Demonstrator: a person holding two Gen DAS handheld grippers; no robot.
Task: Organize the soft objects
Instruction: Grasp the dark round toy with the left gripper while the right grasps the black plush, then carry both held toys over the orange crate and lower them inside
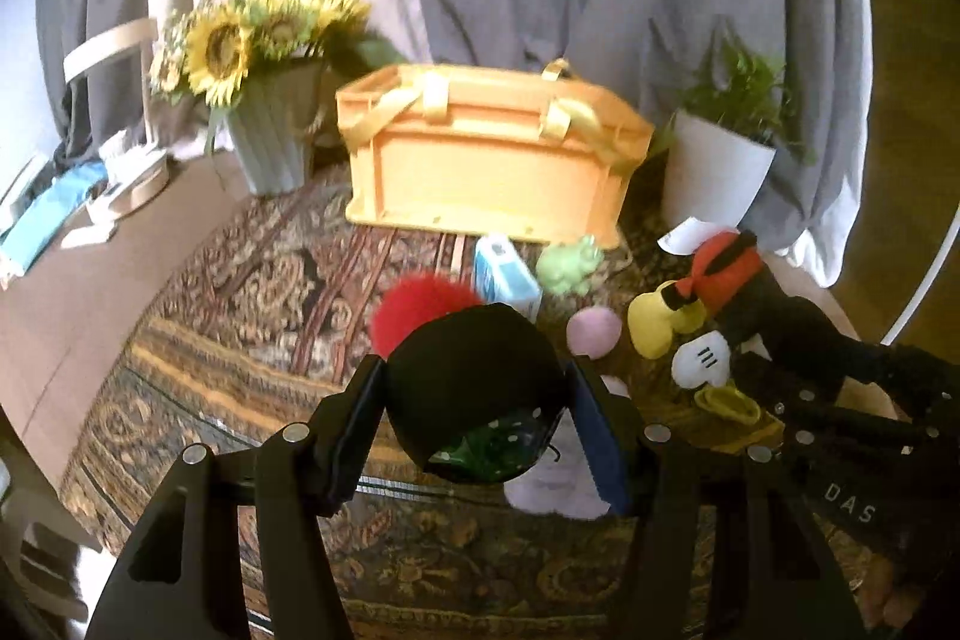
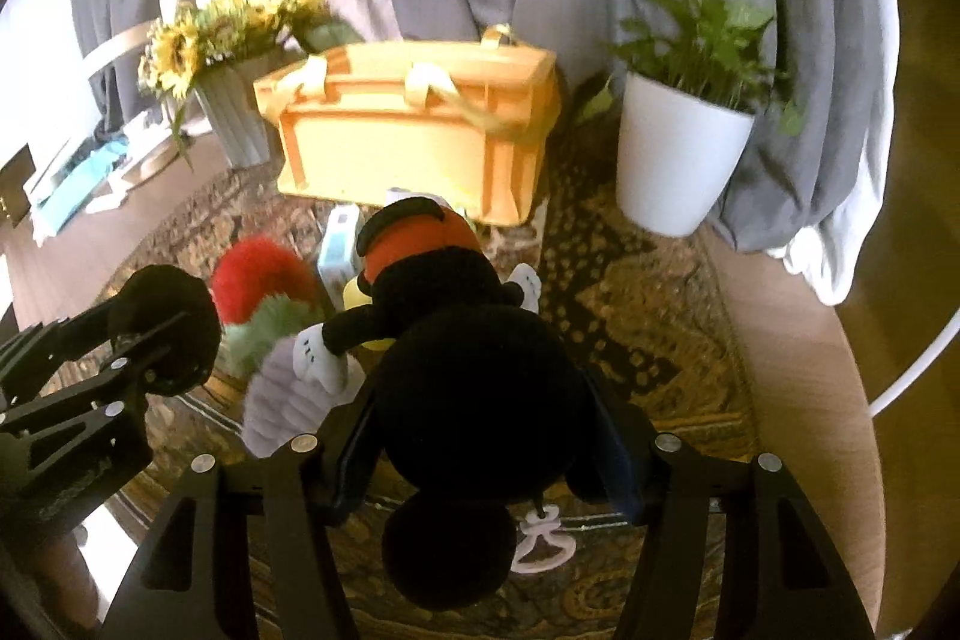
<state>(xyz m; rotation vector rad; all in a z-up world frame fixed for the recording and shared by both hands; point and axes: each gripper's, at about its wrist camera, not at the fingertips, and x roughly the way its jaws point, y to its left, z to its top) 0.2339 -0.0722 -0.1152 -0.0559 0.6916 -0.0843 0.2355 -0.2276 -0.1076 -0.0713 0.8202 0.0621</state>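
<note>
— What's the left gripper (image 1: 480, 394) got?

— A round black soft toy (image 1: 474, 376) with a green spotted underside, pinched between both fingers, so the jaws are clamped on it. Just past the jaws, beyond the toy, a red fluffy ball (image 1: 420, 304) peeks out, and further ahead sits the orange basket (image 1: 498, 160) with its yellow handles.

— And the right one?

— The right gripper (image 2: 480, 430) is squeezing a black mouse plush (image 2: 474, 376) by the head, jaws closed on it, its red shorts pointing away toward the basket. To the left of those jaws lies a pale lilac plush (image 2: 270, 412), with a green fluffy thing (image 2: 264, 334) beyond it.

— Anything else ahead of the left jaws?

— A small green frog (image 1: 570, 265), a blue-and-white box (image 1: 504, 274) and a pink ball (image 1: 594, 331), all on the patterned rug (image 1: 240, 280) short of the basket. A white plant pot (image 2: 678, 160) stands right of it.
</note>
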